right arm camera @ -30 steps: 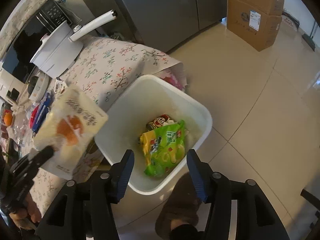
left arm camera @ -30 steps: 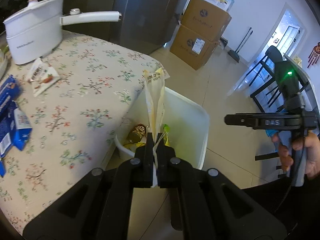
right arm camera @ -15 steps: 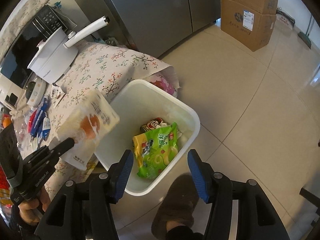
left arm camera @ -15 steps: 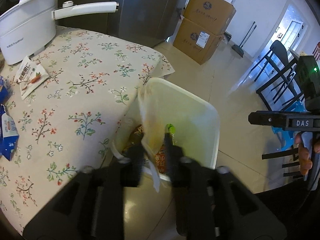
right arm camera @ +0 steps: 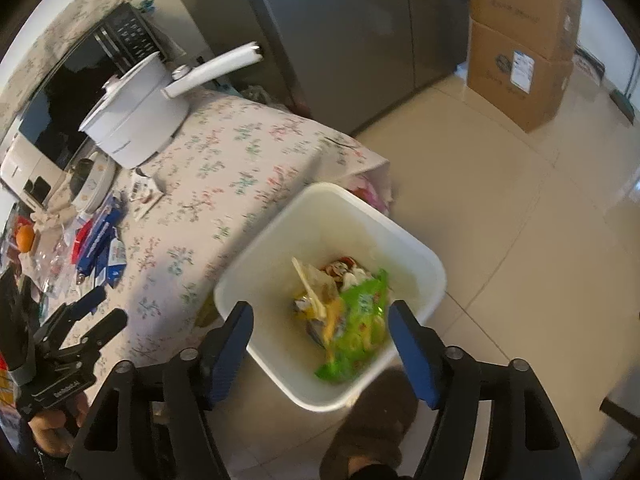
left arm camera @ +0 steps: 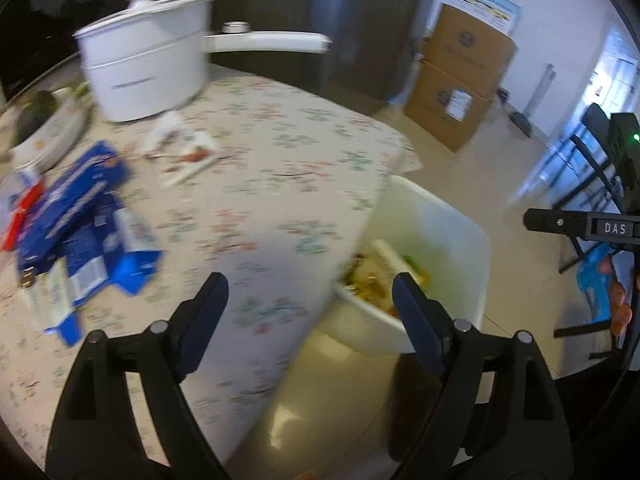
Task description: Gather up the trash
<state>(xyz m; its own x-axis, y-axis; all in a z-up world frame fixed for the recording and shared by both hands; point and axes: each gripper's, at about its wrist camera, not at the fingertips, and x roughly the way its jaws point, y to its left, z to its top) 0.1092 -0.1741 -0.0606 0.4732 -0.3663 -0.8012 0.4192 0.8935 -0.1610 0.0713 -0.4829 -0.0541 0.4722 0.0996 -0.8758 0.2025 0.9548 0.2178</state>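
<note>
A white bin (right arm camera: 332, 200) stands on the floor against the table's corner, holding a green snack bag (right arm camera: 360, 328), a pale wrapper (right arm camera: 316, 292) and other packets. My right gripper (right arm camera: 320, 312) hangs above it, jaws opening, nothing between them. My left gripper (left arm camera: 308, 284) is over the table's edge beside the bin (left arm camera: 460, 240), jaws opening wide and empty; from the right wrist view it (right arm camera: 106, 306) shows at the lower left. Blue packets (left arm camera: 80, 216) and a white wrapper (left arm camera: 184, 152) lie on the flowered tablecloth.
A white pot (left arm camera: 148, 76) with a long handle stands at the table's far side, near a plate (left arm camera: 48, 136). Cardboard boxes (left arm camera: 460, 80) and a grey fridge (right arm camera: 340, 40) are beyond. A person's slippered foot (right arm camera: 372, 420) is by the bin. Dark chairs (left arm camera: 592, 160) stand at the right.
My left gripper opened and let go of the pale wrapper, which now lies in the bin, then swung left over the table. My right gripper's jaws have widened.
</note>
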